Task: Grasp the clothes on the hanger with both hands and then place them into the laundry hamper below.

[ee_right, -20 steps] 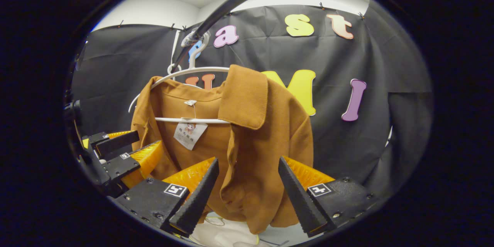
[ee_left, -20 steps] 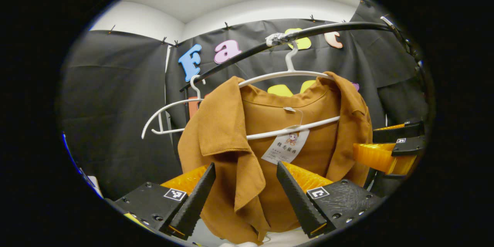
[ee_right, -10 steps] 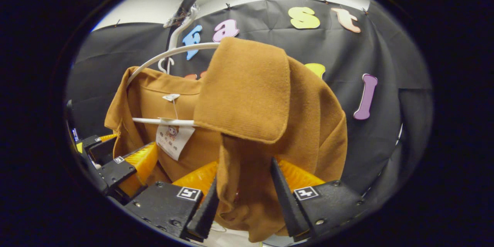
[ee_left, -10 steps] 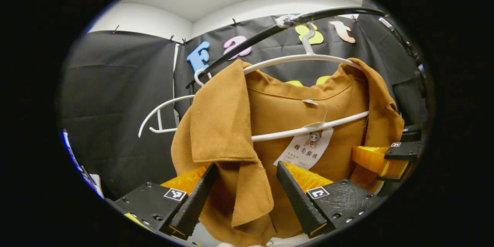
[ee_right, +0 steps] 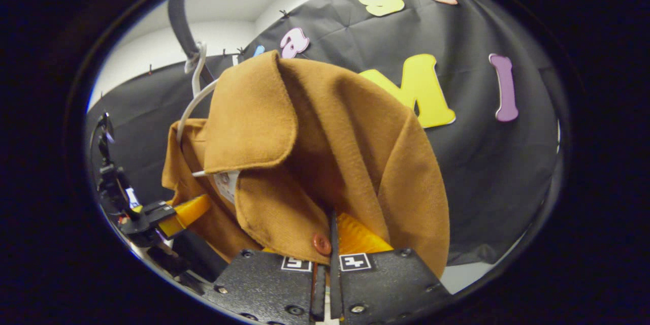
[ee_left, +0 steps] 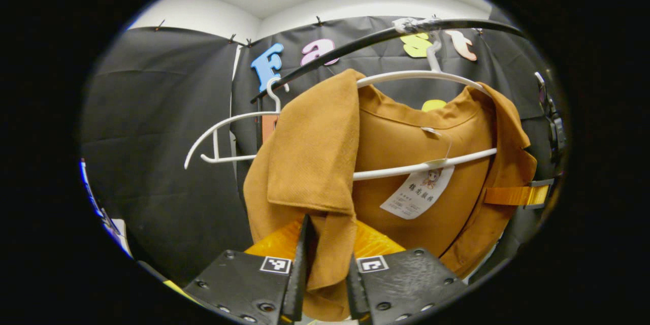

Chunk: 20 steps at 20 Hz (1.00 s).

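The grasping step looks finished and the lift-off is next: the garment must be raised and slid clear of its hanger, then lowered to a hamper that is out of sight, so both grips need to hold while the fabric is worked off the hanger's shoulders. The left claw (ee_left: 325, 264) is clenched on the front placket of the tan, collared woollen jacket (ee_left: 406, 162), its two black fingers nearly together with a fold of cloth pinched between them just below the jacket's collar flap. The right claw (ee_right: 325, 264) is likewise closed tight on the jacket's other front edge, fingers almost meeting beside a reddish-brown button (ee_right: 321, 244). The jacket hangs on a white plastic hanger (ee_left: 421, 165), whose hook sits on a black curved rail (ee_left: 355, 45) above the jacket. A second, bare white hanger (ee_left: 223, 127) hangs on the rail beyond the jacket's collar.
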Each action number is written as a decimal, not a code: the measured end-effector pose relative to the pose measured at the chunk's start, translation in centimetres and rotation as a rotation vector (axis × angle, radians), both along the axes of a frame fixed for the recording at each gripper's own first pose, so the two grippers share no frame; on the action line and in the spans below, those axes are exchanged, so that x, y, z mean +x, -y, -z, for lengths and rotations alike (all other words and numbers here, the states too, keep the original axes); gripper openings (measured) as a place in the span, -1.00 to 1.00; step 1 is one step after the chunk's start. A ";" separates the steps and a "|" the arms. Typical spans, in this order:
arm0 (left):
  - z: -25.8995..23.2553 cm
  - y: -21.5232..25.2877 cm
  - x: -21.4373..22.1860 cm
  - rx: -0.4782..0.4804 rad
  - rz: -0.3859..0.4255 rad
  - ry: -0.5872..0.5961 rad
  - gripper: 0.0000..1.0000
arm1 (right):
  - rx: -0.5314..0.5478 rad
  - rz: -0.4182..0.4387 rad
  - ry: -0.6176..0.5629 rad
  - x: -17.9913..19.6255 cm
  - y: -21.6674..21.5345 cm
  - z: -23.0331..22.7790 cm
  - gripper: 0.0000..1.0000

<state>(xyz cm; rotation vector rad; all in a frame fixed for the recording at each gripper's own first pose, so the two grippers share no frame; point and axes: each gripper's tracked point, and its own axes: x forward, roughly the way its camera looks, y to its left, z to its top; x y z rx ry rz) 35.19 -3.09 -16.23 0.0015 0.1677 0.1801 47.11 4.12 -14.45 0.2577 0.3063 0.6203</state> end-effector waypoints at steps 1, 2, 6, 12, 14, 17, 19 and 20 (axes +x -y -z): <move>0.0 -0.6 -0.1 0.000 -0.014 -0.002 -0.40 | 0.031 -0.029 -0.008 -0.2 -0.1 -0.2 -0.89; 0.1 -0.4 -0.1 -0.006 0.001 -0.004 -0.69 | 0.057 -0.056 -0.024 -0.3 0.1 -0.4 -0.91; -0.2 0.0 -0.3 -0.013 0.057 0.004 -0.81 | 0.153 -0.205 -0.063 -2.6 -1.2 -0.7 -0.92; -1.5 -1.4 -1.4 -0.082 0.048 0.024 -0.99 | 0.397 -0.334 -0.113 -4.1 -1.8 -4.2 -0.94; -2.6 -2.2 -1.7 -0.099 0.032 0.042 -0.99 | 0.423 -0.336 -0.107 -4.0 -1.1 -5.1 -0.92; -4.9 -3.2 -2.2 -0.088 0.026 0.079 -0.99 | 0.459 -0.414 -0.073 -5.1 -1.6 -6.9 -0.92; -6.8 -4.1 -2.7 -0.070 0.015 0.115 -0.89 | 0.508 -0.445 -0.052 -5.5 -1.5 -8.4 -0.92; -7.8 -4.6 -2.8 -0.066 0.007 0.133 -0.99 | 0.536 -0.449 -0.046 -5.5 -1.4 -9.2 -0.92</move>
